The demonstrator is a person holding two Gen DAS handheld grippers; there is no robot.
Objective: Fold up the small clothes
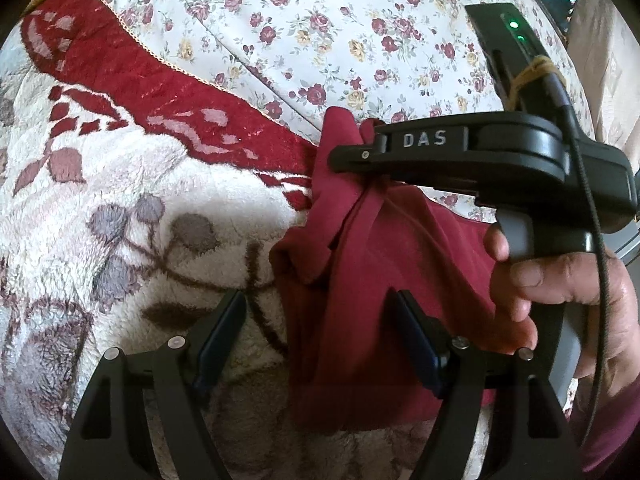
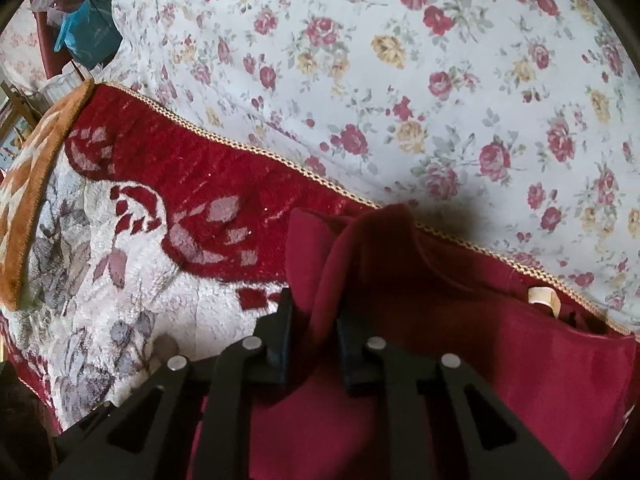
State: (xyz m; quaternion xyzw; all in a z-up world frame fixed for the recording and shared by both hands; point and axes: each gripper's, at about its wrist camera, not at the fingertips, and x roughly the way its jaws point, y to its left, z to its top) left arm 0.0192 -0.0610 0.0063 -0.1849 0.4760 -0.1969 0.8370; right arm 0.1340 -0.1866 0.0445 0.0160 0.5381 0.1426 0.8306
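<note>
A small dark red garment point(image 1: 380, 264) lies bunched on a fleece blanket point(image 1: 120, 208). My left gripper point(image 1: 320, 320) is open, its right finger over the garment's edge, nothing held. My right gripper point(image 1: 360, 152) shows in the left wrist view from the side, shut on a raised fold of the garment. In the right wrist view the same gripper point(image 2: 314, 320) pinches a peaked fold of the red garment point(image 2: 460, 340) between its pads. A cream label point(image 2: 540, 298) shows on the cloth at right.
A floral bedsheet point(image 2: 400, 80) covers the bed beyond the blanket's red border point(image 2: 240, 176). A blue bag point(image 2: 86, 36) and clutter sit off the bed at far left. A hand point(image 1: 560, 280) holds the right gripper's handle.
</note>
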